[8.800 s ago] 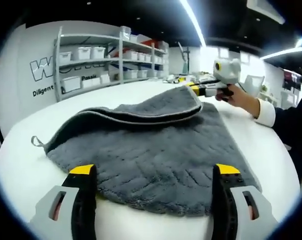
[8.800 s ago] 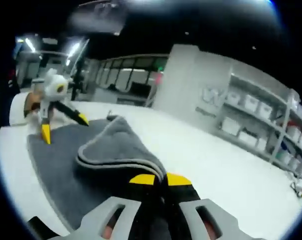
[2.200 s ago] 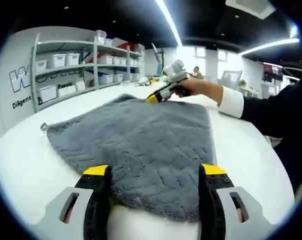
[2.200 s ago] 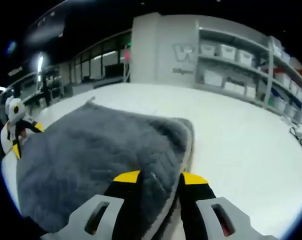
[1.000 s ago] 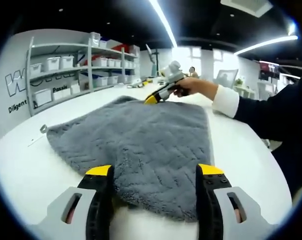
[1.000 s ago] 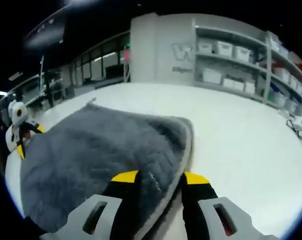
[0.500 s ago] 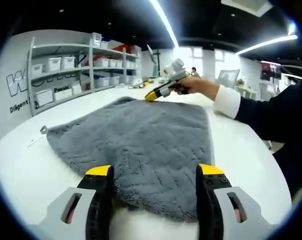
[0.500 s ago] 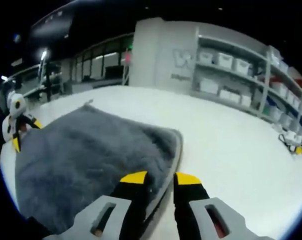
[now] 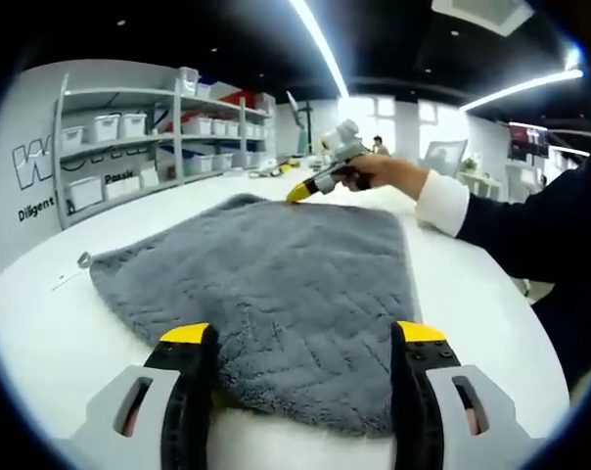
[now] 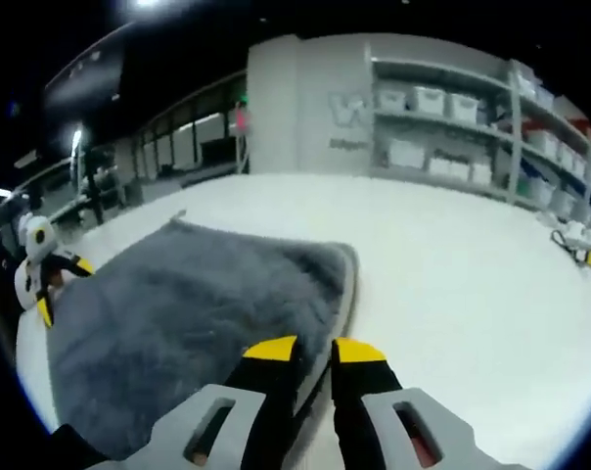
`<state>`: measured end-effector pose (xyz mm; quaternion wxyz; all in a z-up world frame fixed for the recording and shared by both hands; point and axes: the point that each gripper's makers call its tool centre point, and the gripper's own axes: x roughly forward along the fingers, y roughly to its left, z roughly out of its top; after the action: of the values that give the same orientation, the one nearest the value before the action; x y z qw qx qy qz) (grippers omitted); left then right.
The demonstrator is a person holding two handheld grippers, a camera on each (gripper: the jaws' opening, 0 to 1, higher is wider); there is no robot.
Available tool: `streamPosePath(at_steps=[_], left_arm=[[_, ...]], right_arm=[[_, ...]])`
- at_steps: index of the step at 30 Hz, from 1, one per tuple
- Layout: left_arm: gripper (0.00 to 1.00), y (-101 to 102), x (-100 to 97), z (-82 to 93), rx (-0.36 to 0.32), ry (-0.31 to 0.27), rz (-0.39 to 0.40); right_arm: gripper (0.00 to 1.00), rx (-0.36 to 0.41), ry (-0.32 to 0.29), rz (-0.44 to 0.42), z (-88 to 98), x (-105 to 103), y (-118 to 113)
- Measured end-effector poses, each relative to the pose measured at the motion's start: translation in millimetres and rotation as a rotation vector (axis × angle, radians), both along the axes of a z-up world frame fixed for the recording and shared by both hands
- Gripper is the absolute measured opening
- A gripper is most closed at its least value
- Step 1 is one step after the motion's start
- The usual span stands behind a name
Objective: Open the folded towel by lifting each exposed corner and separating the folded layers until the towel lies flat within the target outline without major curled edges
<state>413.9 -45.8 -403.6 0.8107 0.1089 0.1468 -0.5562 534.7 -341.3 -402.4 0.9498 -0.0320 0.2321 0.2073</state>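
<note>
As the grey towel (image 9: 276, 284) lies spread on the white table (image 9: 41, 323), its herringbone pile faces up and its surface looks flat in the left gripper view, with one near edge running between the yellow-tipped jaws of my left hand-held gripper (image 9: 300, 338). Those jaws stand wide apart, one to each side of the towel's near edge, with nothing held between them. A small hanging loop (image 9: 83, 259) pokes out from the towel's corner on the left of that view and rests on the table. At the towel's far corner my right hand-held gripper (image 9: 310, 186) is seen with its yellow tips just above or at the towel's far edge; my right hand (image 9: 379, 171) holds it, white cuff and dark sleeve behind. In the right gripper view the towel (image 10: 188, 313) lies on the table (image 10: 472, 284) to the left of my right hand-held gripper (image 10: 315, 350), whose jaws stand close together with only a narrow gap, over the pale hem of the towel's edge; whether they pinch that hem I cannot tell. My left hand-held gripper (image 10: 46, 284) appears at the towel's opposite end in that view. Along the wall, grey shelving (image 9: 149, 127) carries rows of white storage bins (image 10: 418, 98), and long ceiling lights (image 9: 320, 44) run overhead.
</note>
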Motion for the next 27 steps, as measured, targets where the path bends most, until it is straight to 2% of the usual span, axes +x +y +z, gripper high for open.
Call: streamPosePath(at_steps=[4,11,12,14,19,21,24,27], left_arm=[[0.75,-2.1,0.5,-1.0,-0.002,0.004,0.000],[0.77,-4.4,-0.2,-2.1,-0.001,-0.003,0.004],[0.77,-4.3,0.3,-1.9,-0.001,-0.002,0.005],[0.77,-4.2,0.2,-2.0,0.000,-0.003,0.007],[0.77,-4.0,1.4,-1.6,0.004,-0.004,0.009],[0.77,-4.0,1.4,-1.6,0.007,-0.008,0.010],[0.77,-4.6,0.5,-0.2,0.010,-0.023,0.004],[0.77,-4.8,0.8,0.3,0.004,-0.021,0.002]], right_arm=[[0.08,-0.020,0.029,0.012,-11.5,1.0,3.8],[0.06,0.013,0.031,0.006,-7.7,-0.6,4.2],[0.01,0.018,0.025,0.010,-5.1,-3.3,7.7],[0.00,0.033,0.014,0.021,0.0,-7.4,14.9],[0.00,0.016,0.006,0.024,1.1,-17.8,27.1],[0.00,0.038,-0.006,0.020,8.3,-9.9,18.9],[0.00,0.086,-0.068,0.045,25.4,-18.4,39.8],[0.00,0.096,-0.086,0.056,32.5,-29.9,58.5]])
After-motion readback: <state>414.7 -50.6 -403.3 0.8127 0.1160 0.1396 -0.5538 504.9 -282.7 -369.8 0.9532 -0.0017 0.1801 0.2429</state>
